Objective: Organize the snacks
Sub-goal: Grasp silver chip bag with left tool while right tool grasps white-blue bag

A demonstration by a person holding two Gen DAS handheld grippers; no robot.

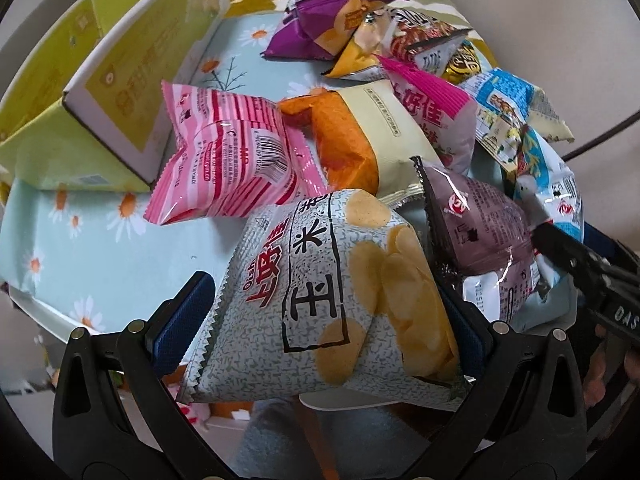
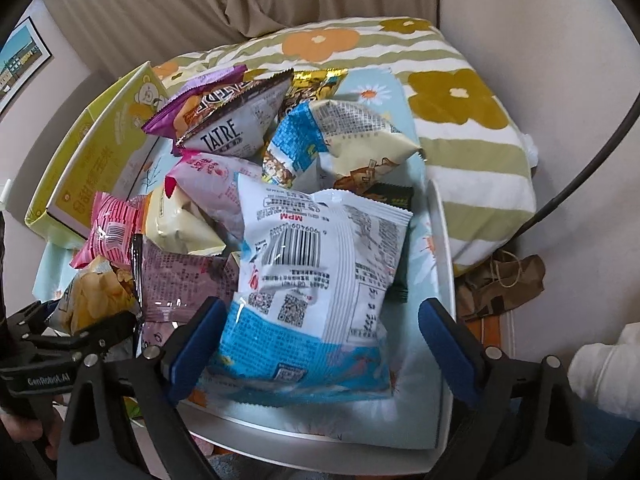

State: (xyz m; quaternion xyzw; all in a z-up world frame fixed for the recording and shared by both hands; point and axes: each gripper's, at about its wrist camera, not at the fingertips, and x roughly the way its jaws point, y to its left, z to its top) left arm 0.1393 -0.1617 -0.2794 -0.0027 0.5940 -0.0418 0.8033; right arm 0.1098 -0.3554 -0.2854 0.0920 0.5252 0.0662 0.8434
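A pile of snack bags lies on a small table with a daisy-print cloth (image 1: 100, 264). My left gripper (image 1: 324, 332) has its blue pads on both sides of a grey speckled chip bag (image 1: 332, 300), shut on it, at the table's near edge. My right gripper (image 2: 316, 344) stands open around a white and blue snack bag (image 2: 316, 280); its right pad is clear of the bag. The right gripper also shows in the left wrist view (image 1: 580, 268). A mauve bag (image 1: 476, 232) lies between the two held bags.
An open yellow-green carton (image 1: 100, 92) lies at the left, also in the right wrist view (image 2: 92, 160). Pink (image 1: 232, 160), orange (image 1: 348, 148) and purple (image 1: 320, 24) bags fill the middle. A flowered blanket (image 2: 460, 120) lies behind. A brown paper bag (image 2: 504, 284) sits on the floor at right.
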